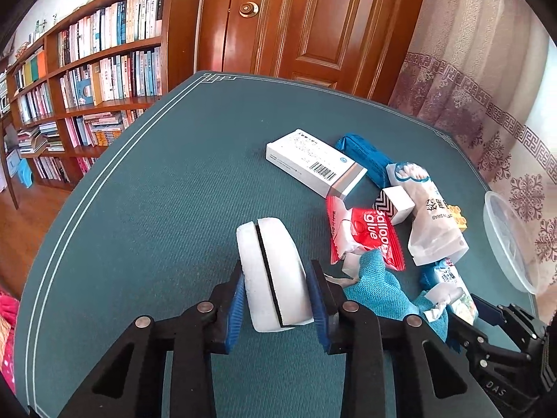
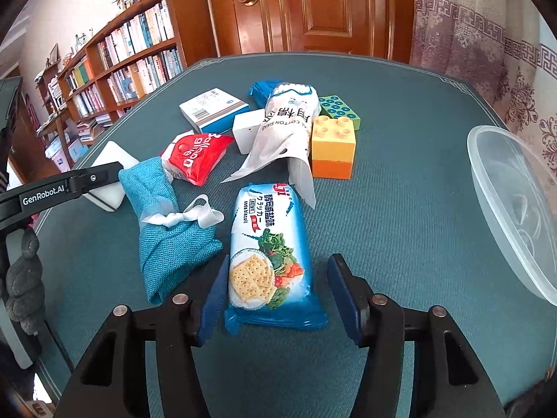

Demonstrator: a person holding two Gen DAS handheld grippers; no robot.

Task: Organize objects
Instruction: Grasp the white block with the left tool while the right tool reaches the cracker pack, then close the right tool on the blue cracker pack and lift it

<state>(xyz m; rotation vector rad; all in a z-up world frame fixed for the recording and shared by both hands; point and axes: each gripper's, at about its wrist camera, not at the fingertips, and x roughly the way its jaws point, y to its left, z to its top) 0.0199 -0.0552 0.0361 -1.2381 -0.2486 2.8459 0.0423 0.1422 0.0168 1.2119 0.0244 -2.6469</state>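
1. Cracker packet (image 2: pixel 269 261) is lying flat on the teal surface (image 2: pixel 400 209), its near end sitting between the two pads of the right gripper (image 2: pixel 278 299).
2. Right gripper is standing spread: one pad is close against the packet's edge, the other is clear of it.
3. Left gripper (image 1: pixel 276 301) is pinching a white sponge block (image 1: pixel 275 271) with a dark seam, both blue pads pressing on its sides.
4. Beside that block a blue mesh pouch (image 2: pixel 167 230) tied with white ribbon is lying, touching the red balloon-glue packet (image 2: pixel 196 158).
5. Farther back a white medicine box (image 2: pixel 214 109), a small white box (image 2: pixel 247 132), a cotton-swab bag (image 2: pixel 282 132) and a blue packet (image 2: pixel 263 90) are crowding together.
6. Yellow-and-orange toy brick (image 2: pixel 332 148) is sitting just in front of a green studded brick (image 2: pixel 339 108).
7. Clear plastic container (image 2: pixel 511 209) is resting at the right edge of the surface, well apart from the pile.
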